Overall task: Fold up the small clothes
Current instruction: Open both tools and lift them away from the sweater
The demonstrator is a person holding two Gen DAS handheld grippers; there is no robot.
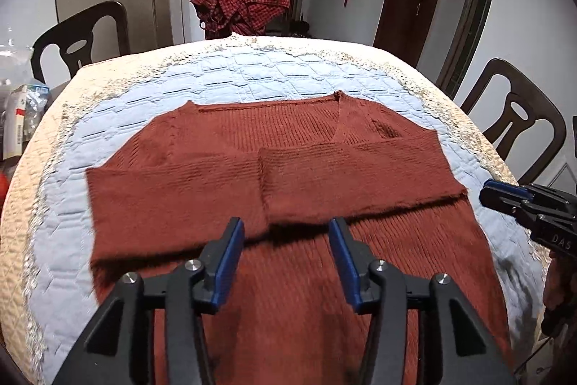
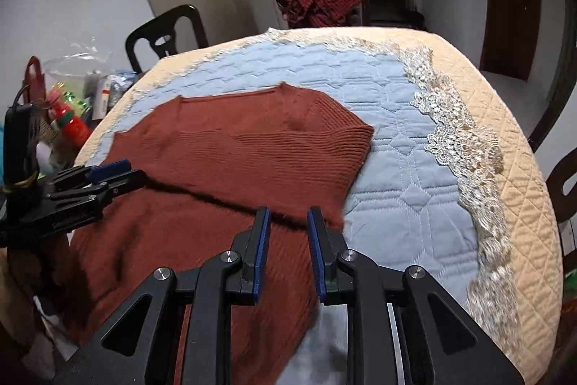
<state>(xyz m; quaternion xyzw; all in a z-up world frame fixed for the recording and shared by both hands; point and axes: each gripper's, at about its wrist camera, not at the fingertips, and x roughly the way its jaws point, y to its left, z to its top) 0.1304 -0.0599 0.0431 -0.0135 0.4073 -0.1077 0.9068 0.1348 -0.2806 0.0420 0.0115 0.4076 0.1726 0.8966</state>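
A rust-brown knitted sweater point(image 1: 274, 175) lies flat on the blue quilted table cover, neck away from me, both sleeves folded across its chest. My left gripper point(image 1: 285, 226) is open and empty, hovering over the sweater's middle just below the sleeve cuffs. My right gripper point(image 2: 287, 217) is open and empty above the sweater's point(image 2: 230, 168) right side, at the edge of the folded right sleeve. It also shows in the left wrist view point(image 1: 501, 193) at the right edge; the left gripper shows in the right wrist view point(image 2: 108, 174) over the sweater's left part.
The round table point(image 1: 468, 132) has a beige quilted rim with lace trim point(image 2: 461, 139). Dark chairs point(image 1: 83, 38) stand around it; one at the far side carries a red checked cloth point(image 1: 245, 2). Bottles and packets point(image 2: 72, 118) sit left of the table.
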